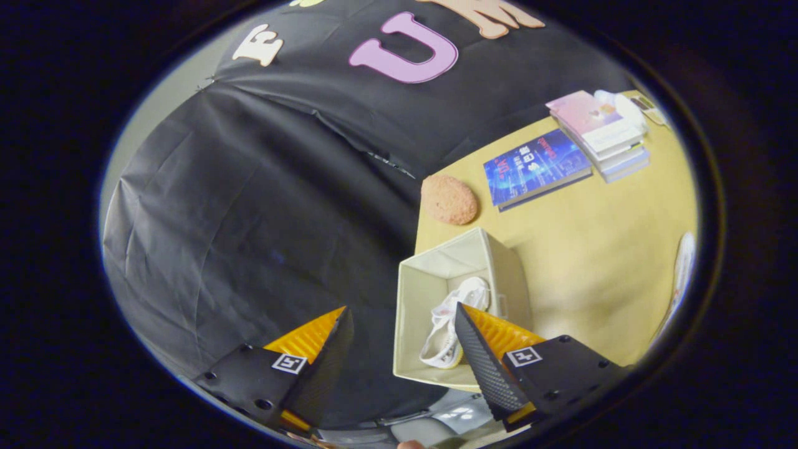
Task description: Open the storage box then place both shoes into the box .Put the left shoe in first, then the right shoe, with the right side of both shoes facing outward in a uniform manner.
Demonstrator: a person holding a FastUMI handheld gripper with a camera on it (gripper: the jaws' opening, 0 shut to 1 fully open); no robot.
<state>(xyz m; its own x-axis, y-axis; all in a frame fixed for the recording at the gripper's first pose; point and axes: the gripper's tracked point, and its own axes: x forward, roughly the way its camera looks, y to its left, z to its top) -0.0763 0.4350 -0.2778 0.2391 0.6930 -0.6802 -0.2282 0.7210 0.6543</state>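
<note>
The gripper hung with fingers apart and empty above the storage box at the table's corner, one white shoe already inside. Fetching the second shoe called for matching its sideways orientation.

Two-finger handheld gripper, fingers spread apart with nothing between them. Each finger is a black wedge tapering to a point, inner face covered in a fine black textured grip pattern. Outer upper face of each finger carries a ribbed orange-yellow panel. Behind each orange panel sits a flat matte-black plate with small round screw holes, plus a small white square marker printed with a black pattern. A thin orange strip shows under each black plate.
</note>
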